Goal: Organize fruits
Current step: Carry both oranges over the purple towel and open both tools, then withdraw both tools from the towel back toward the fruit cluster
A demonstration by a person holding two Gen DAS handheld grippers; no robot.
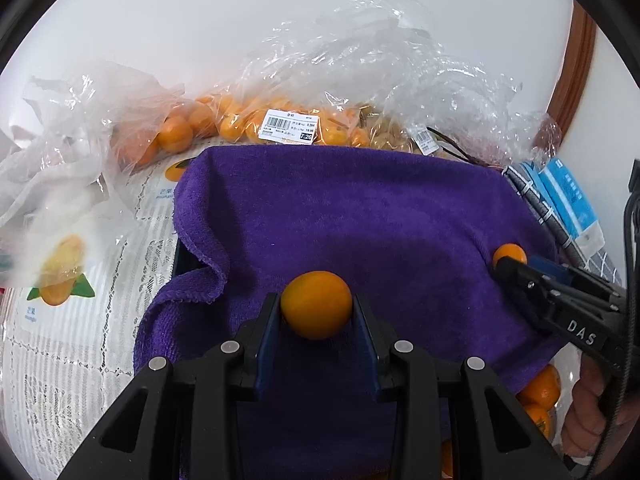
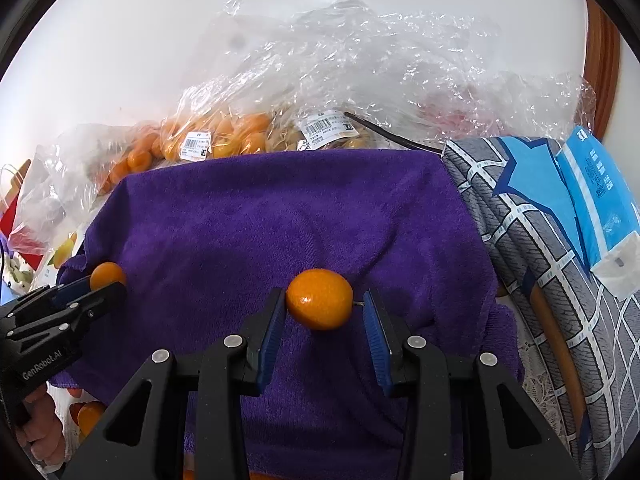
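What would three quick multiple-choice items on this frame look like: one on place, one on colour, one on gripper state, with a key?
1. Where are the bagged oranges?
A. Beyond the cloth's far edge
B. On the middle of the cloth
C. Between the left gripper's fingers

2. What colour is the cloth under both grippers?
A. Green
B. Purple
C. White

3. What is the state of the right gripper?
A. Empty, fingers wide apart
B. Out of view
C. A small orange fruit sits between its fingers, with a slight gap at the right pad

Key: 1 A, the clear bags lie behind the cloth's far edge, against the wall. 2 B, the towel is purple in both views. 3 C, the left pad meets the fruit while a sliver of space shows at the right pad; the left gripper has its own small fruit pinched on both sides.
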